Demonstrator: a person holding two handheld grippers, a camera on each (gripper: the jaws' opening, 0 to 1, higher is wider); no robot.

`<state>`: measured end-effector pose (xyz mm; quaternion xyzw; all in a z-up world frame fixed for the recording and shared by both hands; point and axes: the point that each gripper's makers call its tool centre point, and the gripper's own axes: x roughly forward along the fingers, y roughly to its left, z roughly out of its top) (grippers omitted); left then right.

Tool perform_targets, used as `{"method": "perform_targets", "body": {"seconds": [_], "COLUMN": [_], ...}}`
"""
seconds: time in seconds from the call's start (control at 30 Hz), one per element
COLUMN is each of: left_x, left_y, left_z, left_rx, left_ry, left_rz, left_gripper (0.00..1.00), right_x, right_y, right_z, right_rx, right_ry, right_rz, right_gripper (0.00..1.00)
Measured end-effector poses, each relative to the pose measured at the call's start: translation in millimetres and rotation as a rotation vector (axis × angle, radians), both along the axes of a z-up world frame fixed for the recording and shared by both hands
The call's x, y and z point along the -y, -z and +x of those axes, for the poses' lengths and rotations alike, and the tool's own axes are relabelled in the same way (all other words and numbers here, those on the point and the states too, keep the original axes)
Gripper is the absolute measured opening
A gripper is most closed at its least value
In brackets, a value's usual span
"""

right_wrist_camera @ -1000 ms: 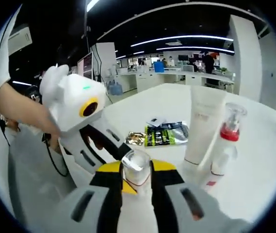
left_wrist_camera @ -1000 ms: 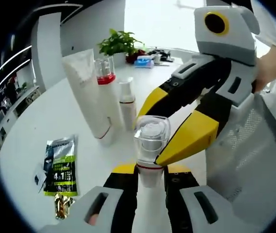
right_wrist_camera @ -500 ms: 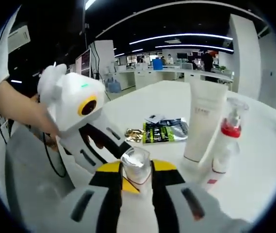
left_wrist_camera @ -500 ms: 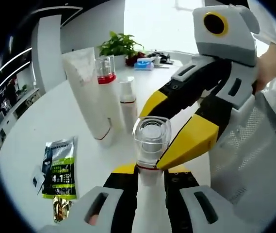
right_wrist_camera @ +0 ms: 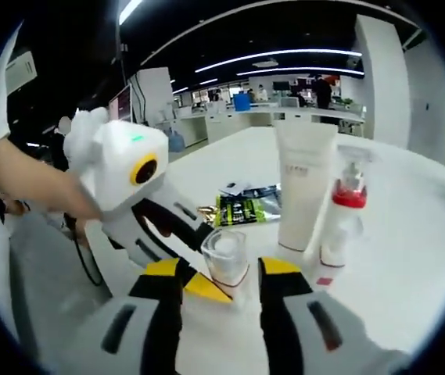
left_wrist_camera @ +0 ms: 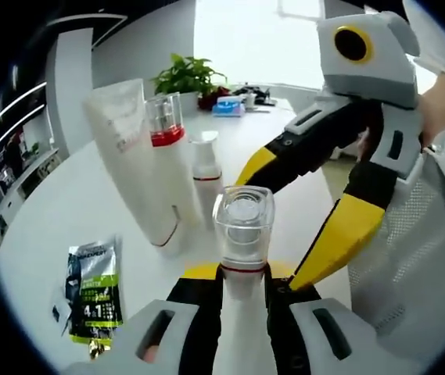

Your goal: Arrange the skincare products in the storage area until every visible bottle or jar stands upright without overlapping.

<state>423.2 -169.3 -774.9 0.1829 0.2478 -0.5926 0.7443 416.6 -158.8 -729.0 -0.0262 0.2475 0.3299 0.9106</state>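
A white bottle with a clear cap (left_wrist_camera: pixel 243 228) stands upright between my left gripper's (left_wrist_camera: pixel 243 275) jaws, which are shut on its neck. My right gripper (left_wrist_camera: pixel 273 234) reaches in from the right, its yellow fingers spread wide on either side of the cap without touching it. In the right gripper view the same bottle (right_wrist_camera: pixel 226 256) sits between my open right gripper (right_wrist_camera: pixel 224 270) jaws, with the left gripper (right_wrist_camera: pixel 205 262) holding it from the left. Behind stand a white tube (left_wrist_camera: pixel 132 156), a red-collared pump bottle (left_wrist_camera: pixel 166 129) and a small white bottle (left_wrist_camera: pixel 205 168), all upright and close together.
A green-and-black sachet (left_wrist_camera: pixel 93 285) lies flat on the white round table (left_wrist_camera: pixel 58 203) at the left, with a small gold packet beside it. A potted plant (left_wrist_camera: pixel 183 74) and small items sit at the far edge. A person's hands hold both grippers.
My right gripper has opened and let go of the clear cap; its fingers now stand well apart. The left gripper keeps its hold on the bottle.
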Motion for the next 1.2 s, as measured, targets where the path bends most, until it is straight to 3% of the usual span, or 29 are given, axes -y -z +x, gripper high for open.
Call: {"method": "perform_targets", "body": {"seconds": [0.4, 0.73, 1.2], "left_x": [17.1, 30.7, 46.4], "left_y": [-0.4, -0.6, -2.6], "left_z": [16.6, 32.9, 46.2], "left_rx": [0.002, 0.013, 0.012], "left_ry": [-0.005, 0.011, 0.01], "left_rz": [-0.013, -0.003, -0.011], "left_gripper": [0.17, 0.17, 0.17], "right_x": [47.4, 61.4, 66.0], "right_y": [6.2, 12.1, 15.1], "right_z": [-7.2, -17.4, -17.7], "right_rx": [-0.055, -0.085, -0.099], "right_ry": [0.113, 0.16, 0.186], "right_rz": [-0.007, -0.006, 0.008], "right_gripper": [0.63, 0.74, 0.76]}}
